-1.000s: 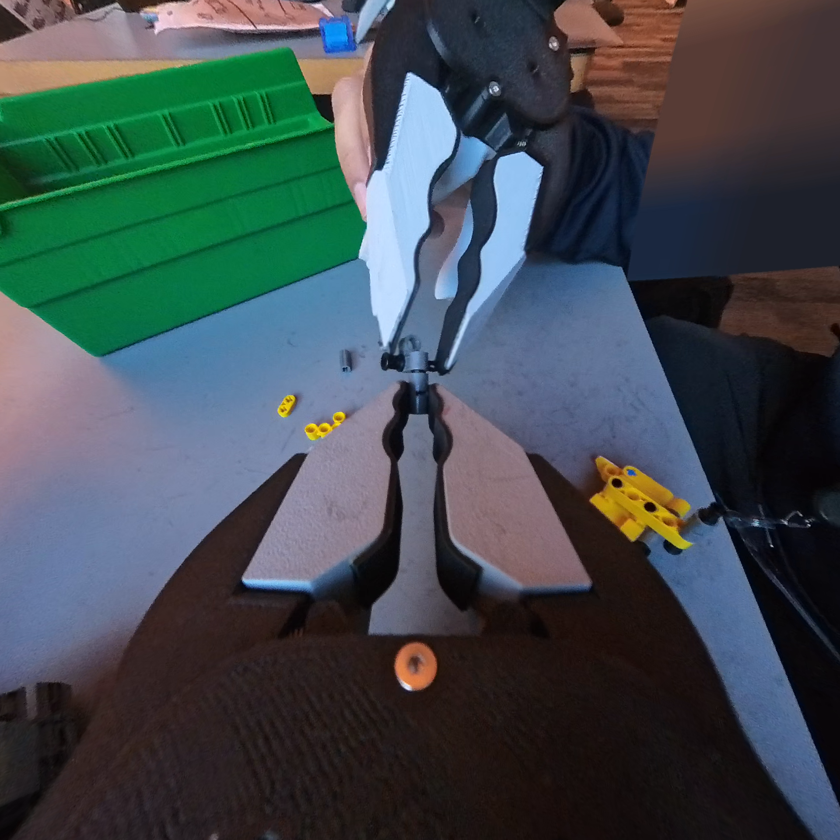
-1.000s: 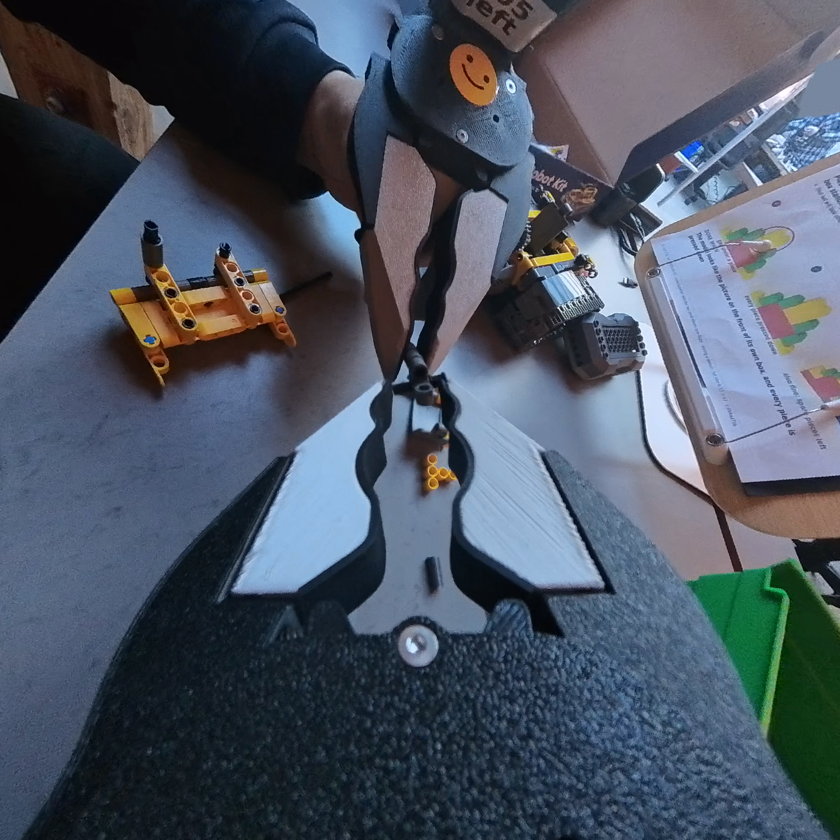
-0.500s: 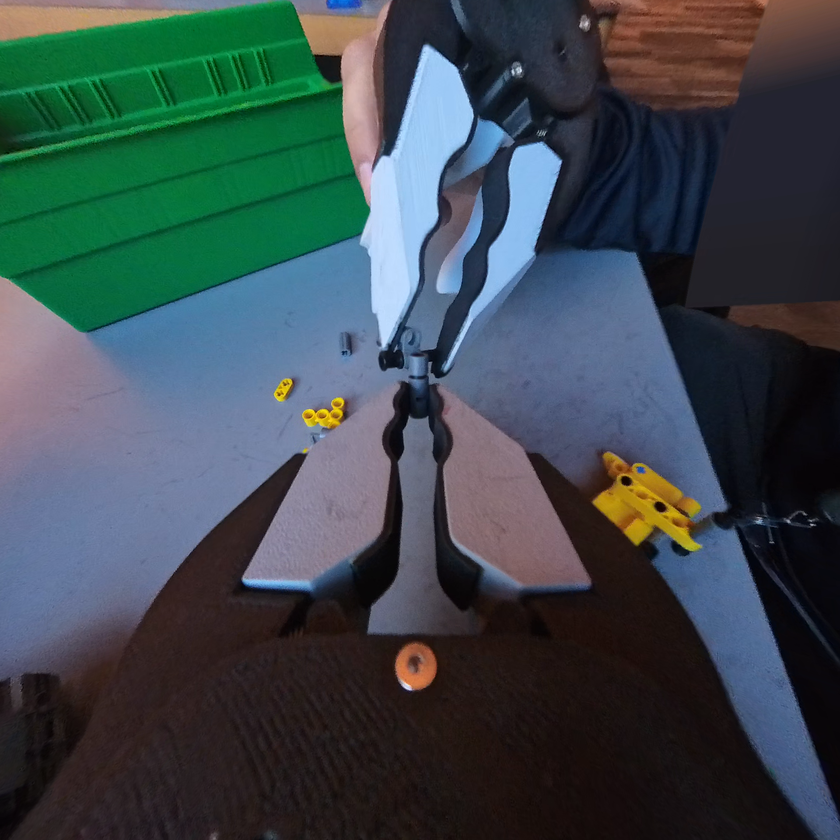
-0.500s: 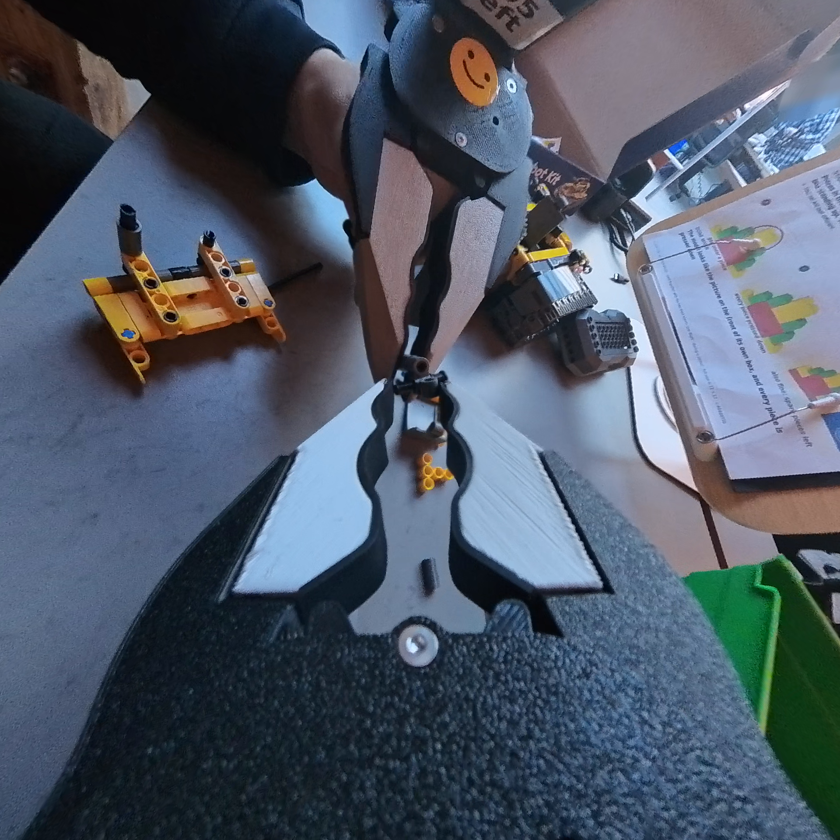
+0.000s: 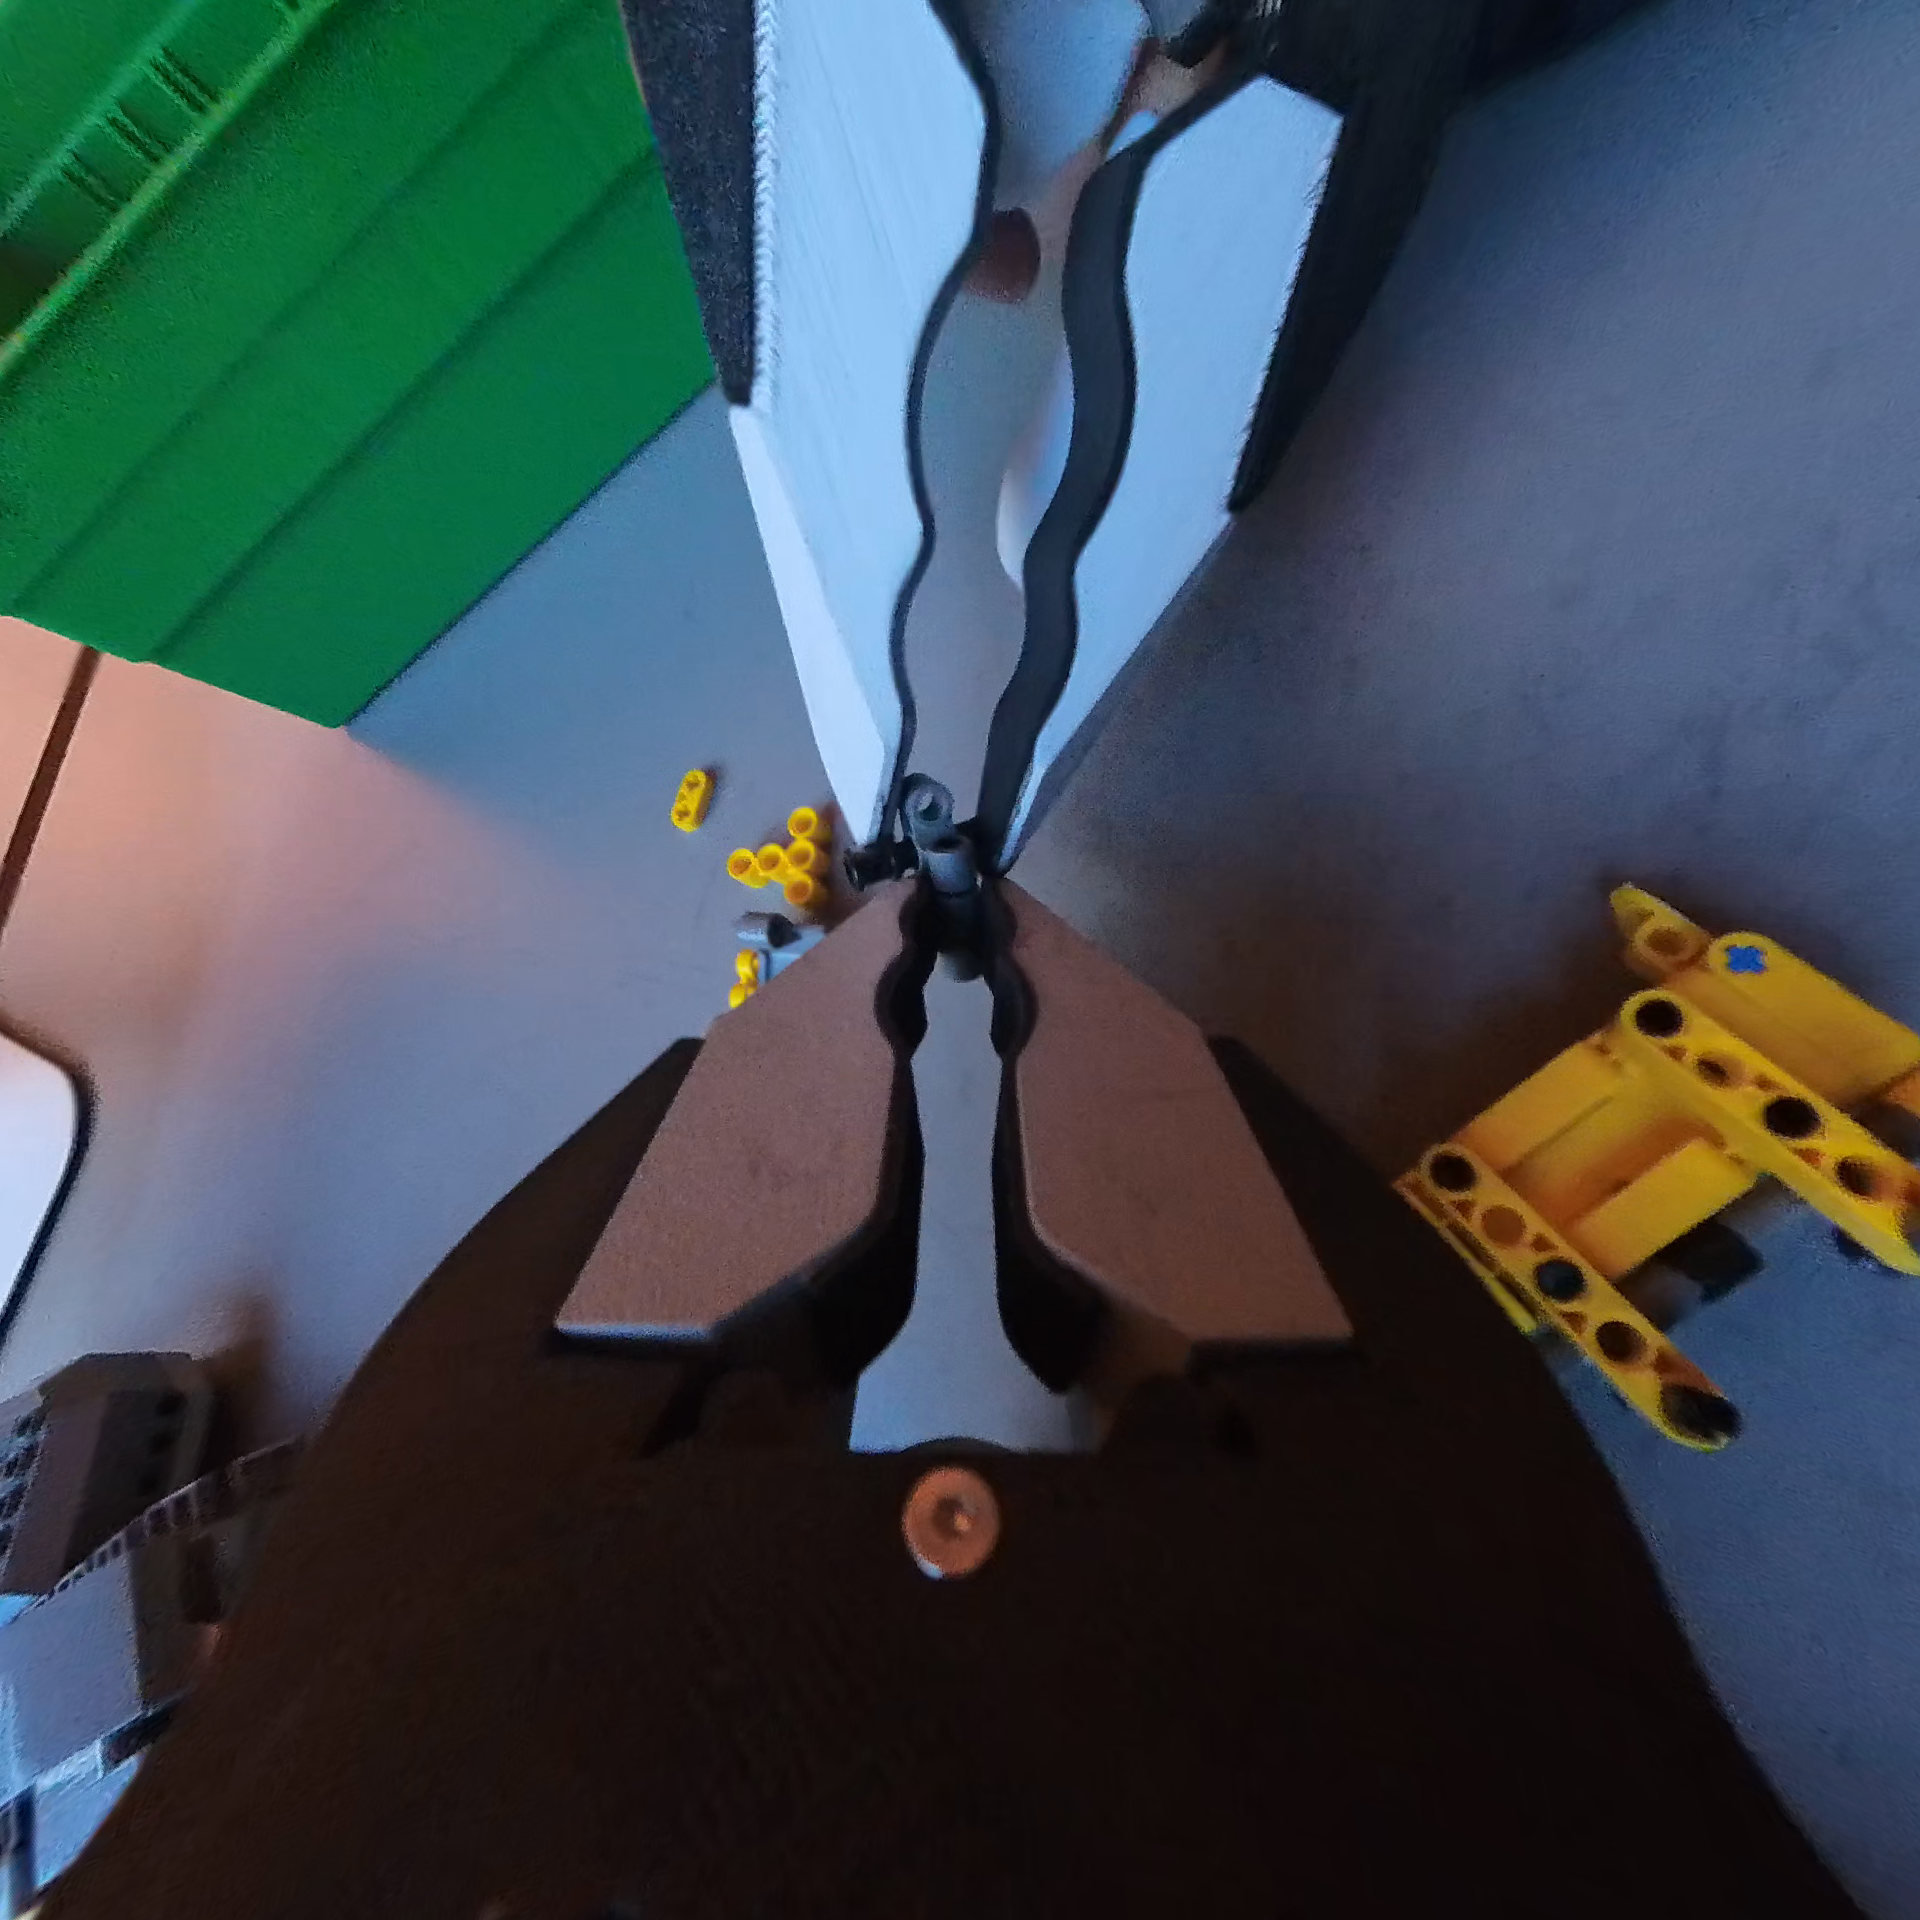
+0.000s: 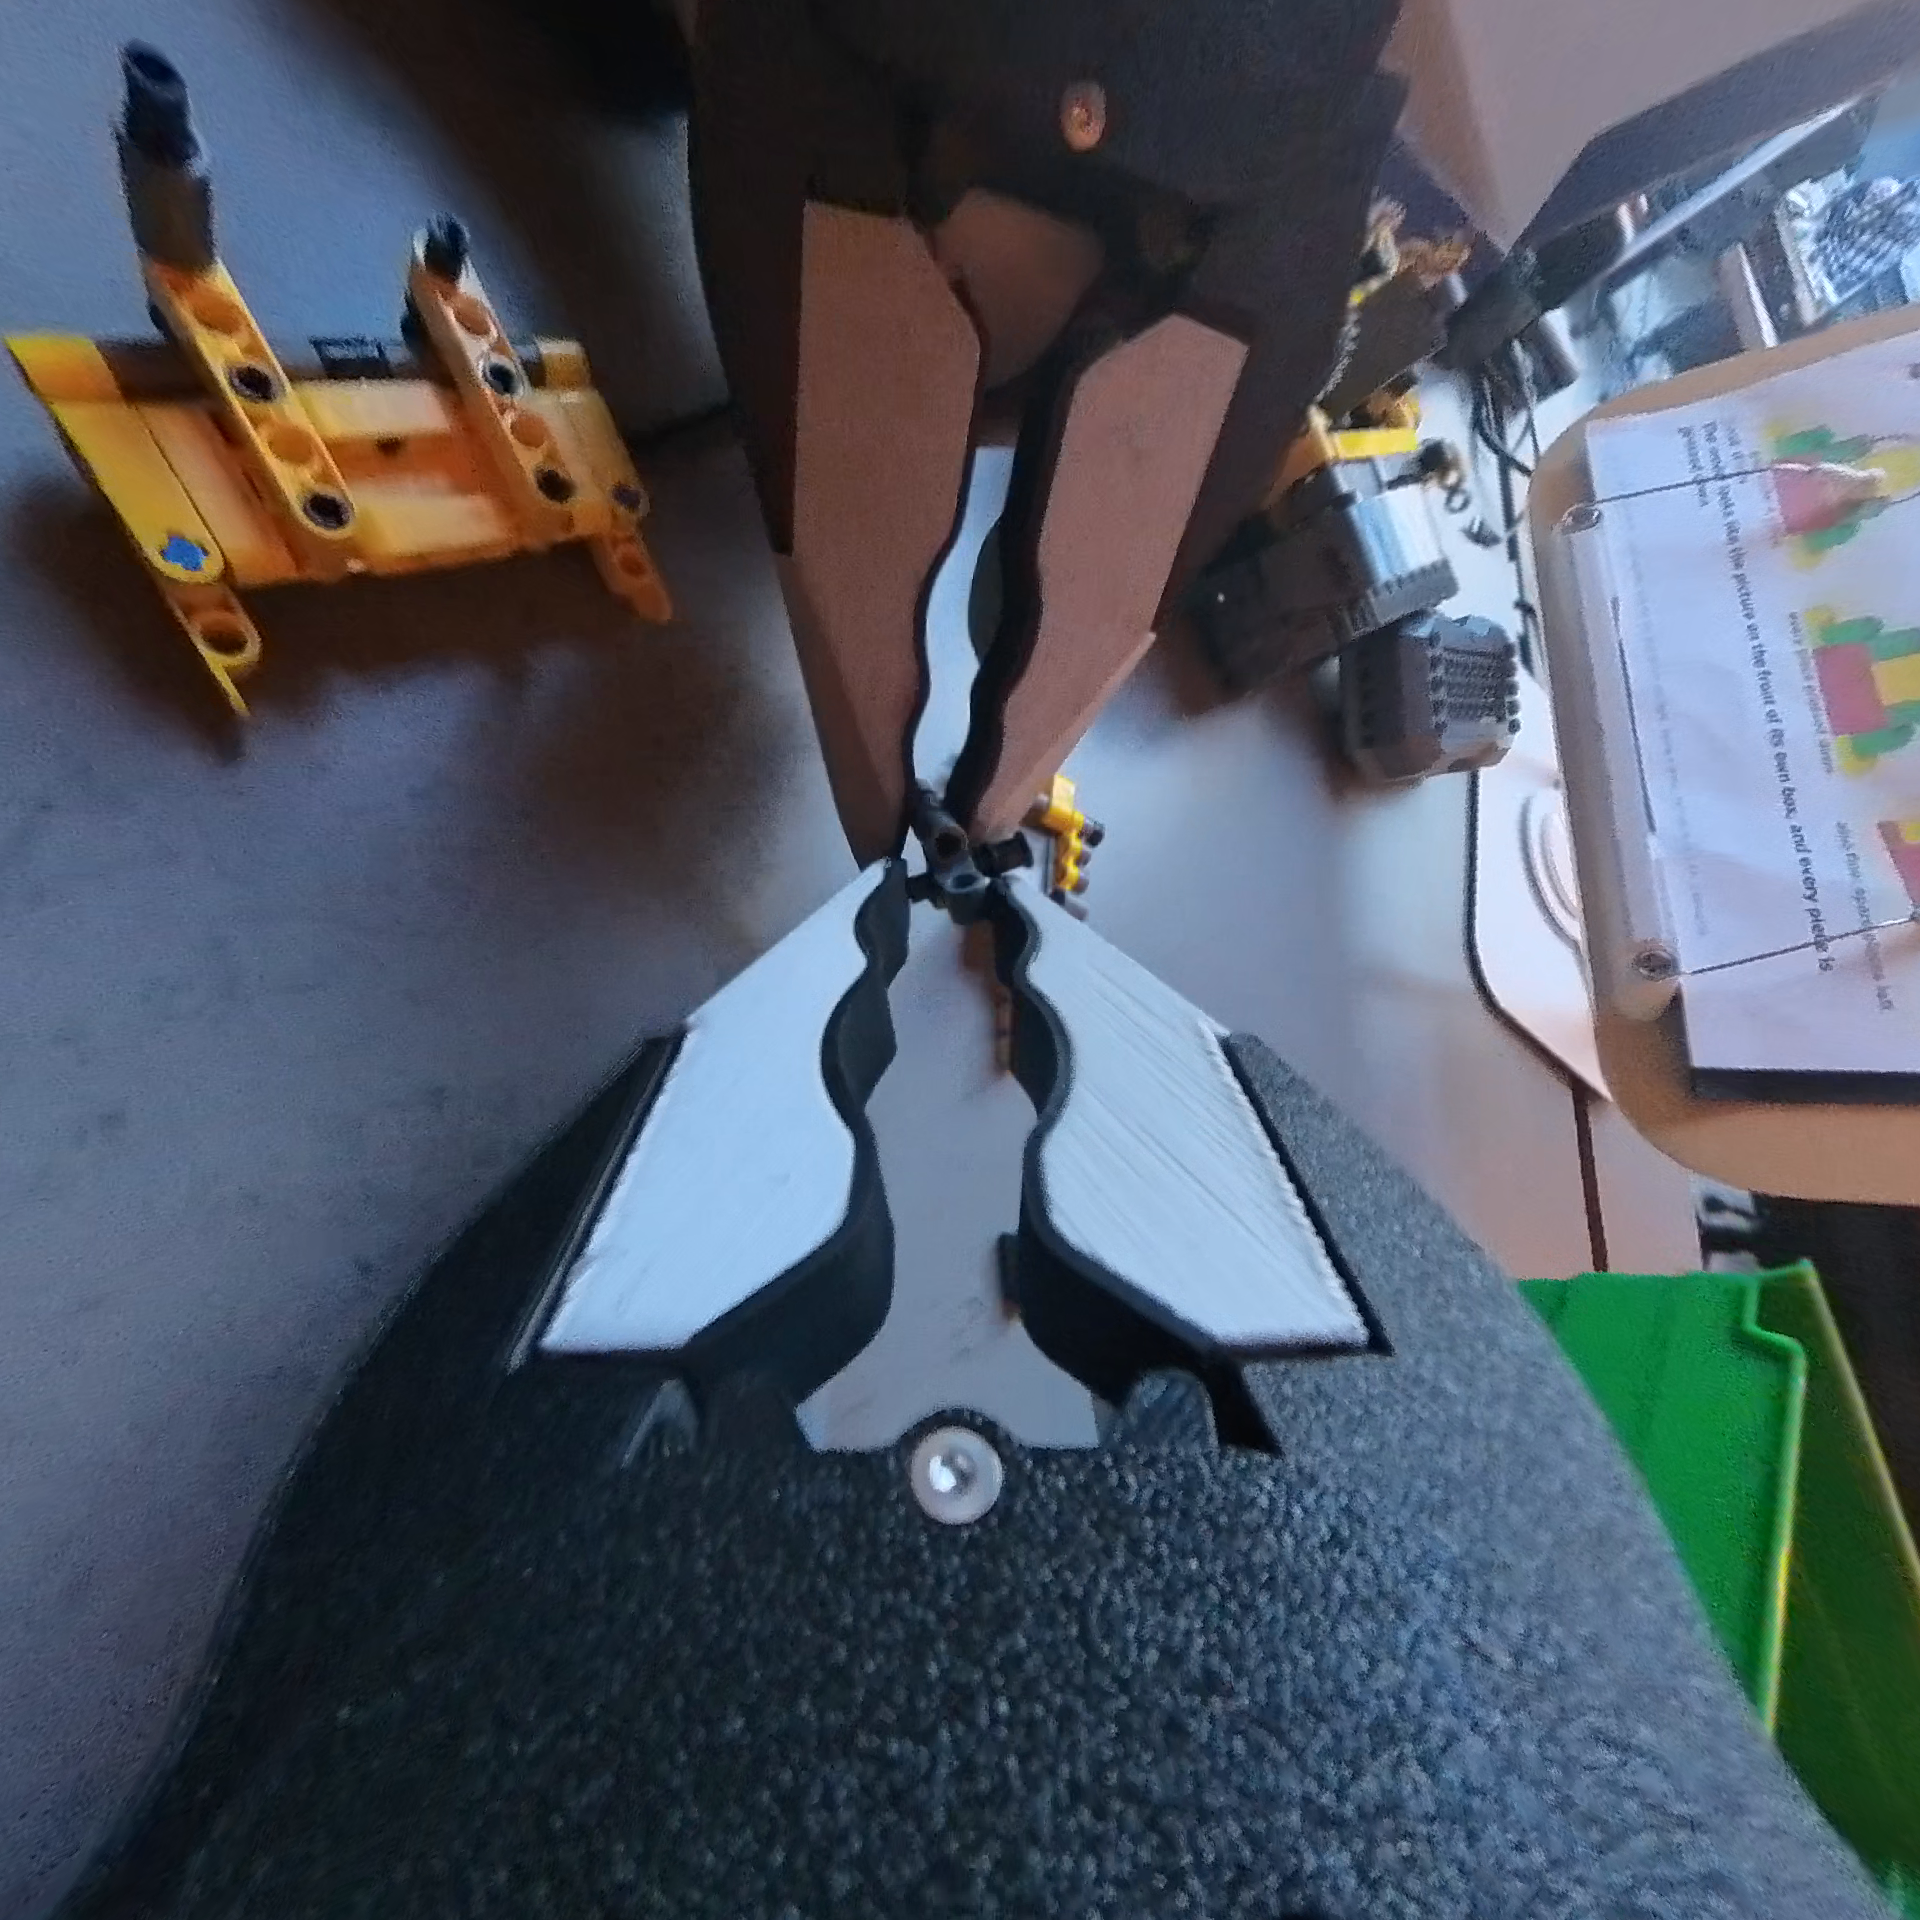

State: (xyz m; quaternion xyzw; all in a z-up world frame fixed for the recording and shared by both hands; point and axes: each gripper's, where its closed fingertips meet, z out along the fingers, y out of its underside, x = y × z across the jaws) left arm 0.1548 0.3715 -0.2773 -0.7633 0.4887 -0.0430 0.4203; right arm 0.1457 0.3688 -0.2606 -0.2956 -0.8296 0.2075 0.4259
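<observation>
My left gripper [image 5: 954, 912], with brown fingers, is shut on the near end of a small grey and black connector piece [image 5: 945, 862] just above the grey table [image 5: 1507, 520]. My right gripper [image 5: 940, 831], with white fingers, comes in from the far side, tip to tip, and is shut on the other end, where a black pin sticks out sideways. In the right wrist view, the right gripper [image 6: 951, 883] meets the left gripper [image 6: 935, 821] on the same piece [image 6: 951, 836]. A small yellow part [image 6: 1065, 831] lies on the table just behind the tips.
A yellow beam assembly [image 5: 1662, 1143] lies on the table right of the left gripper; it also shows in the right wrist view [image 6: 343, 457]. Loose yellow bits [image 5: 784, 857] lie left of the tips. A green bin [image 5: 312, 312], a grey-black block model [image 6: 1434, 675] and a board with a printed sheet [image 6: 1766, 727] stand around. Both grippers' tips are close together, under 4 cm apart.
Both grippers have come down closer to the table and tilted toward it, still tip to tip on the small connector piece. The yellow assembly and loose bits now look nearer.
</observation>
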